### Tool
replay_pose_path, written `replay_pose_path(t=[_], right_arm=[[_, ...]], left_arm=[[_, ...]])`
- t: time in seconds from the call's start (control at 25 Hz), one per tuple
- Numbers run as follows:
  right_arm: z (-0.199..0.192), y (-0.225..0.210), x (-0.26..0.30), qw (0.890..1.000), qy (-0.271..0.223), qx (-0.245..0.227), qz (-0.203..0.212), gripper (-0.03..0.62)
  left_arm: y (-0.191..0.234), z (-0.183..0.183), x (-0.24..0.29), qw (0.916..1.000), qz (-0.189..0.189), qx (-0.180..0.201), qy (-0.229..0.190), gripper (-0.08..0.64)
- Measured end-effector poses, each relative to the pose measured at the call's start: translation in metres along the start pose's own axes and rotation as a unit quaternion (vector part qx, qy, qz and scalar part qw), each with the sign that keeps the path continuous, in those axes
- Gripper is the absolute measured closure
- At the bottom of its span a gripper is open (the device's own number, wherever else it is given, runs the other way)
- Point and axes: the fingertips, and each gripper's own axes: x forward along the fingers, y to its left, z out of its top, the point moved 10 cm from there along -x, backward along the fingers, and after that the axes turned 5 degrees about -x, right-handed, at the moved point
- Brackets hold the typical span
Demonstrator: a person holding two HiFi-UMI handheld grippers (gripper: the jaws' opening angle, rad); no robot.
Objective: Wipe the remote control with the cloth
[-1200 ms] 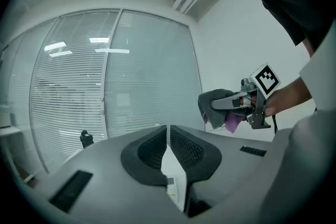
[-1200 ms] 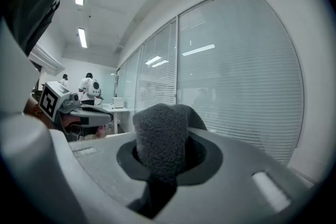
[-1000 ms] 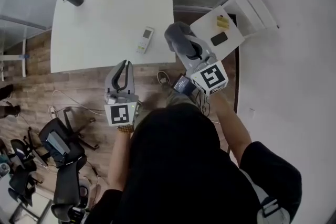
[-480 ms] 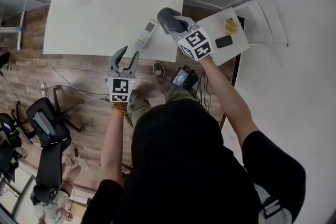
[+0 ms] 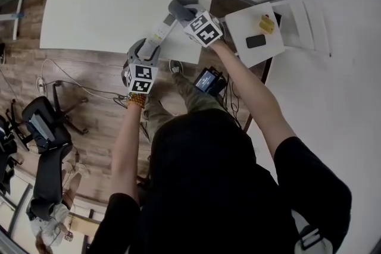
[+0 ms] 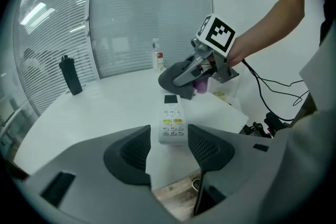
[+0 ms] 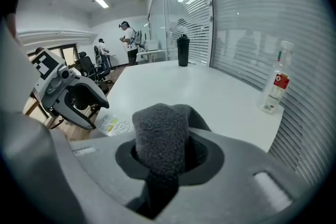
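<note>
1 white remote control (image 6: 172,122), face-up

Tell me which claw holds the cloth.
The right claw, shut on the grey cloth; the left claw is opening, not gripping the remote control.

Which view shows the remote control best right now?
The left gripper view: the remote control lies face up at centre, buttons and screen clear. The head view shows it small and slanted; the right gripper view shows only its button end, left of the cloth.
</note>
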Motion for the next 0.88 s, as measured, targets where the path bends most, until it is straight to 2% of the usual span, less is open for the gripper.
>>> replay_pose_path(t=[0.24, 0.64, 0.72, 0.88], right_arm=[[0.003, 0.012, 0.016, 0.999, 0.036, -0.011, 0.020, 0.517], [0.032, 0.073, 0.022, 0.995, 0.058, -0.058, 0.061, 0.528], [0.037, 0.087, 0.023, 0.992, 0.064, -0.066, 0.088, 0.529], [0.045, 0.124, 0.023, 0.978, 0.072, -0.099, 0.169, 0.538]], left_arm=[[-0.004, -0.009, 0.021, 0.9992, -0.011, -0.005, 0.037, 0.333], [0.000, -0.008, 0.025, 0.9991, -0.009, -0.013, 0.039, 0.344], [0.002, -0.011, 0.024, 0.9989, -0.008, -0.010, 0.046, 0.345], [0.001, -0.012, 0.023, 0.9986, -0.006, -0.006, 0.052, 0.347]])
